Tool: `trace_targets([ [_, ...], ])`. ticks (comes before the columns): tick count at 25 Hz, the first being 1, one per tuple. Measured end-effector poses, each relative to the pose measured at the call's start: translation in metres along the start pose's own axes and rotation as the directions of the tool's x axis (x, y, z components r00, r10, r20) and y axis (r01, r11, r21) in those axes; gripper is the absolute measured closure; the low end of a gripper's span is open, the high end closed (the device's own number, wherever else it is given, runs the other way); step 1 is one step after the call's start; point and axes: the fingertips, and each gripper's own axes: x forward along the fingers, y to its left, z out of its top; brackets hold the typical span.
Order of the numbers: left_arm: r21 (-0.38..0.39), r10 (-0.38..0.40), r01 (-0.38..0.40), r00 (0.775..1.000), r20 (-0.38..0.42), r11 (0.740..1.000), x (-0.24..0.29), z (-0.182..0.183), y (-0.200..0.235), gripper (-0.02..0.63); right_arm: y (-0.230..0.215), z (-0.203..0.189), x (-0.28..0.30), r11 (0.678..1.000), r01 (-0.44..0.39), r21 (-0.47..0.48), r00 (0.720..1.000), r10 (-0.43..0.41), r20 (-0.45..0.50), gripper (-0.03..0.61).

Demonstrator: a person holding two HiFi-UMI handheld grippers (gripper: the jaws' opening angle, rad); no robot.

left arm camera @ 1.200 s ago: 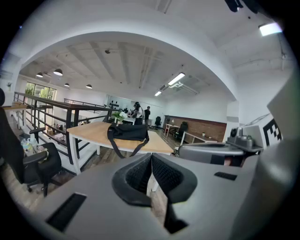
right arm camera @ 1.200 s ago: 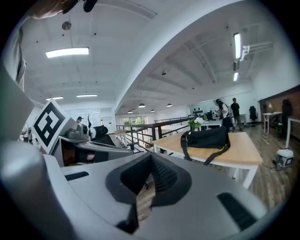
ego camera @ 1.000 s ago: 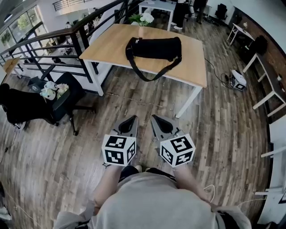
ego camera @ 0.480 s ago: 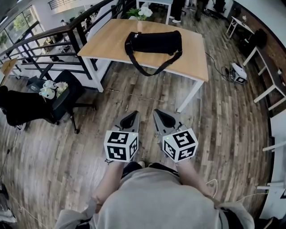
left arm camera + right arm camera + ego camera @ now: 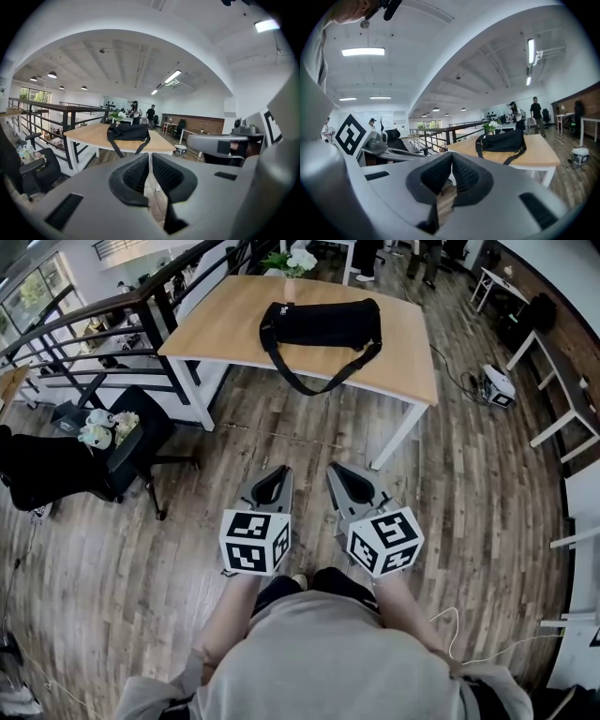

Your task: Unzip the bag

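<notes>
A black duffel bag point(image 5: 323, 323) lies on a wooden table point(image 5: 225, 329), its long strap point(image 5: 323, 382) drooping over the near edge. It also shows in the left gripper view as the bag point(image 5: 127, 131) and in the right gripper view as the bag point(image 5: 502, 140). Both grippers hover over the floor, well short of the table. My left gripper point(image 5: 279, 471) is shut with nothing in it, and my right gripper point(image 5: 335, 468) is shut and empty too. In their own views the left gripper point(image 5: 150, 155) and right gripper point(image 5: 452, 155) point toward the table.
A black office chair point(image 5: 131, 451) stands at the left, below a dark railing point(image 5: 84, 329). White flowers point(image 5: 295, 259) sit at the table's far edge. More white desks point(image 5: 553, 390) line the right wall, and a small device point(image 5: 497, 385) lies on the wood floor. People stand far behind the table.
The table and bag have drawn a little higher in the head view as I step toward them. Both grippers stay shut, held side by side.
</notes>
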Motion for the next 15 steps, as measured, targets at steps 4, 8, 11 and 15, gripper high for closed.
trace_targets([
  [4,-0.011,-0.004,0.004,1.000,0.003,1.000,-0.004,-0.001,0.005,0.592,0.002,-0.002,0.000,1.000,0.016,0.001,1.000,-0.016,-0.015,0.499],
  [8,-0.015,-0.014,0.014,1.000,-0.007,1.000,-0.003,-0.005,0.010,0.592,0.003,-0.006,0.003,0.999,0.033,-0.009,0.999,-0.034,-0.029,0.492],
  [11,-0.010,-0.011,0.011,1.000,-0.011,1.000,0.003,-0.004,0.016,0.580,0.000,-0.007,0.011,0.999,0.031,-0.015,0.998,-0.032,-0.046,0.487],
  [15,-0.013,-0.005,0.005,1.000,-0.009,1.000,0.018,0.001,0.025,0.489,-0.010,-0.006,0.029,1.000,0.021,-0.014,0.999,-0.022,-0.045,0.477],
])
